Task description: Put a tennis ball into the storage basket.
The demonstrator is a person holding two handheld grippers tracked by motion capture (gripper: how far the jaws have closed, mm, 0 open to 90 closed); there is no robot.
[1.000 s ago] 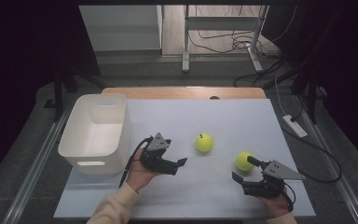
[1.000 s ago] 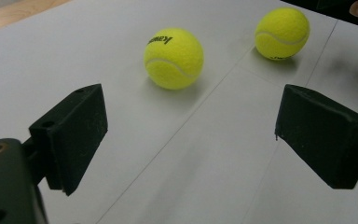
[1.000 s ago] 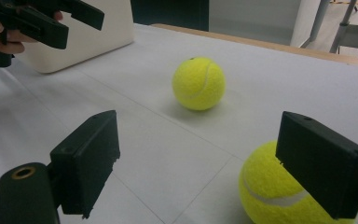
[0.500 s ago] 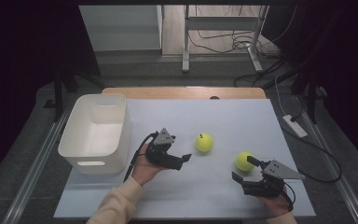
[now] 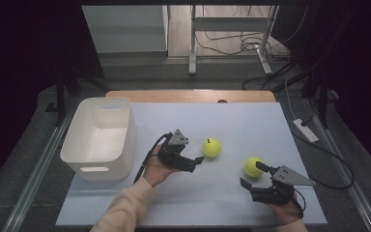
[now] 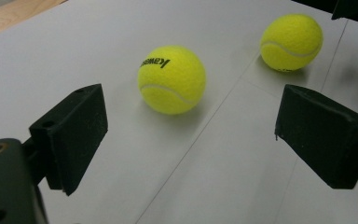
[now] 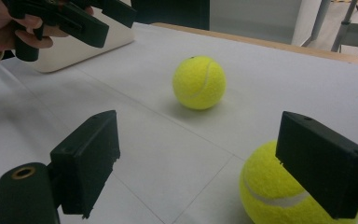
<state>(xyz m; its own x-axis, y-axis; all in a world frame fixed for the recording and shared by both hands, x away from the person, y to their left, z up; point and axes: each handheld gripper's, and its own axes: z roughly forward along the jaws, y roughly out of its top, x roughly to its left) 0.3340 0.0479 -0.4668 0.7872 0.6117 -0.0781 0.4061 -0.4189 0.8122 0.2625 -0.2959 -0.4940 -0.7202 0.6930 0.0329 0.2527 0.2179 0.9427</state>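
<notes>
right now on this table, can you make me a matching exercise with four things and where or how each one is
Things:
1. white bin
2. left gripper
3. right gripper
4. printed tennis ball

States:
A. open, second tennis ball by one jaw
B. middle of the table
C. at the table's left edge
D. open, pointed at the printed ball

Pairs: 1-C, 2-D, 3-A, 4-B

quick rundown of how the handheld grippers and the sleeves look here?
Both grippers, left gripper and right gripper, are black, each with two blocky rectangular jaws and a grey three-cornered plate on top. A black cable trails from the left one. A brass-coloured insert shows near the jaw base. The left arm's sleeve is cream-coloured.
</notes>
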